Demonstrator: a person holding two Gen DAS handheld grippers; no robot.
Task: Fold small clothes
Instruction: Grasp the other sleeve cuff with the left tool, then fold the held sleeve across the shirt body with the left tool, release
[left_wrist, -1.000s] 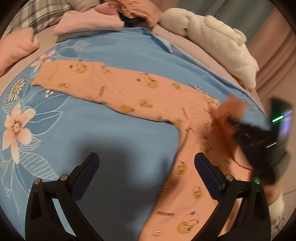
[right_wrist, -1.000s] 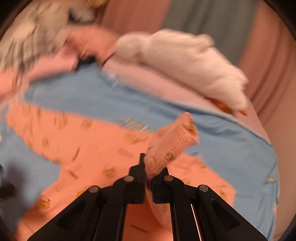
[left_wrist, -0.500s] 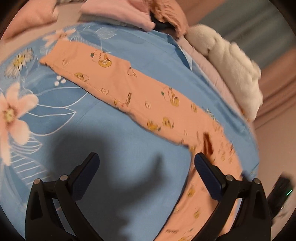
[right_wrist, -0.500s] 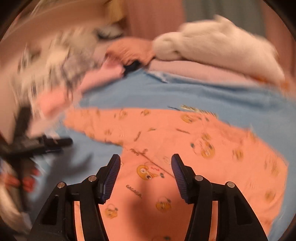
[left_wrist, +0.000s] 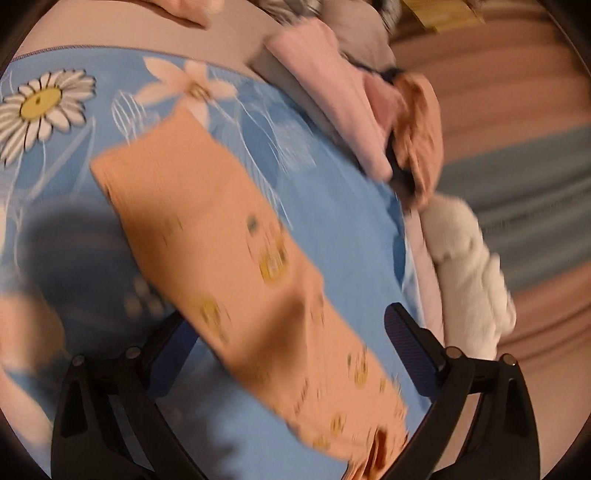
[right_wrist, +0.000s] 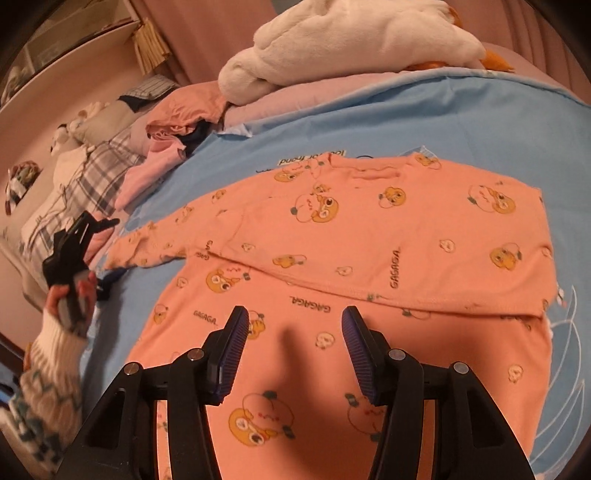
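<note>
Orange top (right_wrist: 369, 240) flat on blue sheet (right_wrist: 480, 122) of bed, one sleeve (left_wrist: 207, 229) stretched out, other folded across chest. Right hand-held gripper (right_wrist: 291, 350) spread above hem, holding nothing. Left hand-held gripper (left_wrist: 288, 354) spread over sleeve, view blurred.

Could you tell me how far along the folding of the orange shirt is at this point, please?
Done: one sleeve of the orange cartoon-print shirt lies folded across its chest on the blue sheet. In hand: nothing; the right gripper hangs open above the shirt body, and the left gripper is open above the other sleeve, which lies stretched out flat. Left: fold that sleeve in, then fold the body.
</note>
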